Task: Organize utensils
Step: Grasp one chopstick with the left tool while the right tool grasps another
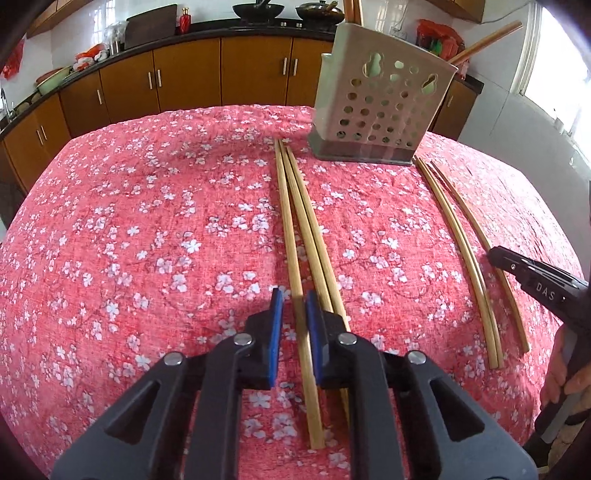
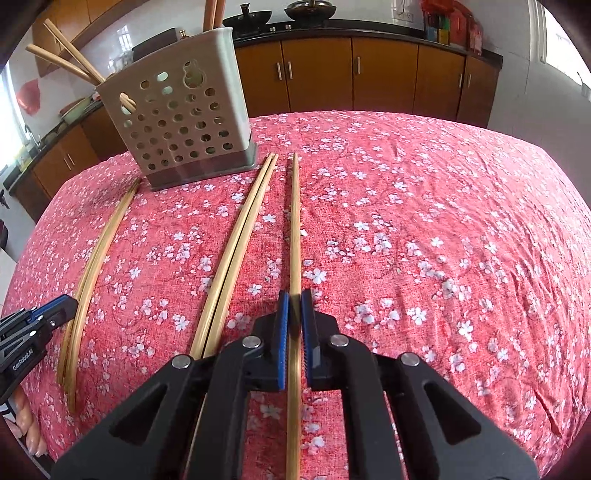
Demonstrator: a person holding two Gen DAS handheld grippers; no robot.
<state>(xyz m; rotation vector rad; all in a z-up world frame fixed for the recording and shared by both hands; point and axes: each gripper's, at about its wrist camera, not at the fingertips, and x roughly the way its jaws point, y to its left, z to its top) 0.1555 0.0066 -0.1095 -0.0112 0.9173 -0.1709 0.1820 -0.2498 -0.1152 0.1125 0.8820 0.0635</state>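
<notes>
Lying lengthwise between the right gripper's pressed-together pads, a single chopstick is pointing straight ahead on the tabletop, its far tip aiming just right of the perforated chopstick holder. The left gripper is pinching the leftmost chopstick of a trio likewise aimed holderward, while a loose pair is resting between the grippers.

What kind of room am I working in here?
Most likely a home kitchen: brown cabinets under a dark countertop line the wall, woks sit on a stove, and a perforated utensil holder stands on a table with a floral cloth.
</notes>
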